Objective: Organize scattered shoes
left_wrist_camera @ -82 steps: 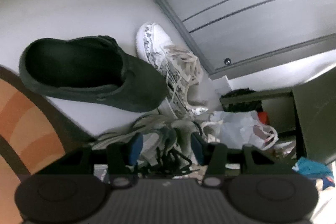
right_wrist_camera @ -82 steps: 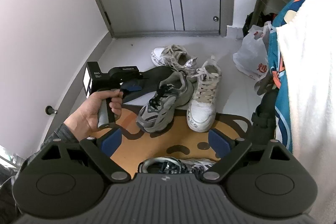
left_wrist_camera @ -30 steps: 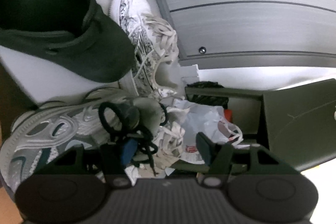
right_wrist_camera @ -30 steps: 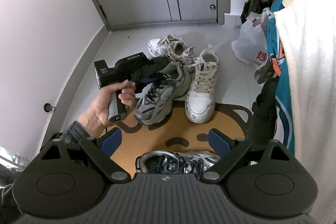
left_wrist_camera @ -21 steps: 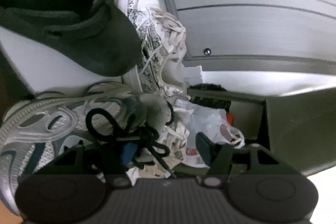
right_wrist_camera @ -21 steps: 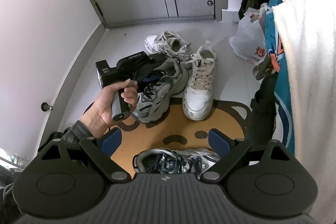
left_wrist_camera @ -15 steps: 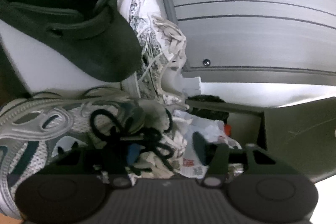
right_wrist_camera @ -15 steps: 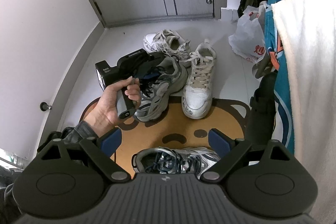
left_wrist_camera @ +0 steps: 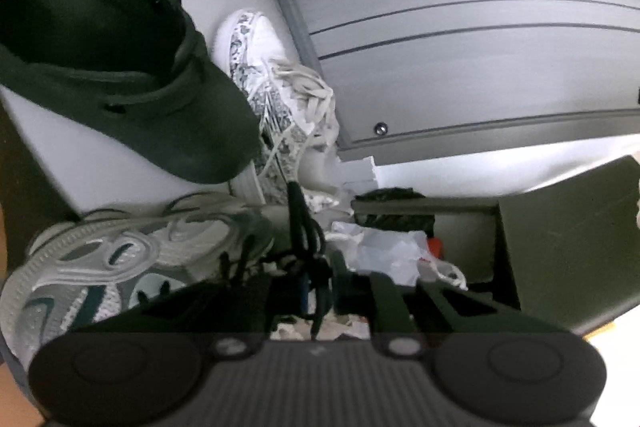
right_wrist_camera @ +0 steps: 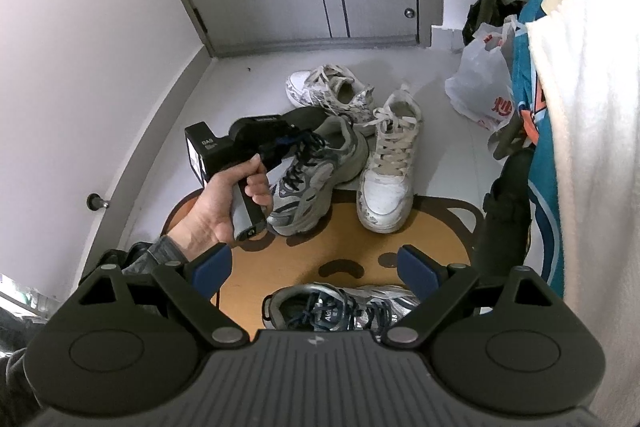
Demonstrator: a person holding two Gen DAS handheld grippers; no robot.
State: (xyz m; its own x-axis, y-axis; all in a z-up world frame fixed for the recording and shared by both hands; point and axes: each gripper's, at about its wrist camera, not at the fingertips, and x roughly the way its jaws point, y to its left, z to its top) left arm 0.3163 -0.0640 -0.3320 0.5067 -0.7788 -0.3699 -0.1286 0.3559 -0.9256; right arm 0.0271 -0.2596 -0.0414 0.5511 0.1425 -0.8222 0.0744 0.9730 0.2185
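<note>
Hovering spread wide and empty, the right tool (right_wrist_camera: 314,269) stood above a grey-and-navy sneaker (right_wrist_camera: 340,307) on the orange mat (right_wrist_camera: 344,247). Farther on, the left tool (right_wrist_camera: 294,141) was pinched on the black laces (left_wrist_camera: 304,235) of the grey sneaker (right_wrist_camera: 316,175), whose toe rested on the mat. Beyond lay a white sneaker (right_wrist_camera: 390,163), a patterned sneaker (right_wrist_camera: 332,91) and a black clog (left_wrist_camera: 120,67) on the floor (right_wrist_camera: 248,95).

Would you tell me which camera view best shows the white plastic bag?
The right wrist view: the white plastic bag stands whole on the floor, handles and red print visible. In the left wrist view, the bag is crumpled, blurred and partly hidden behind the left gripper.
</note>
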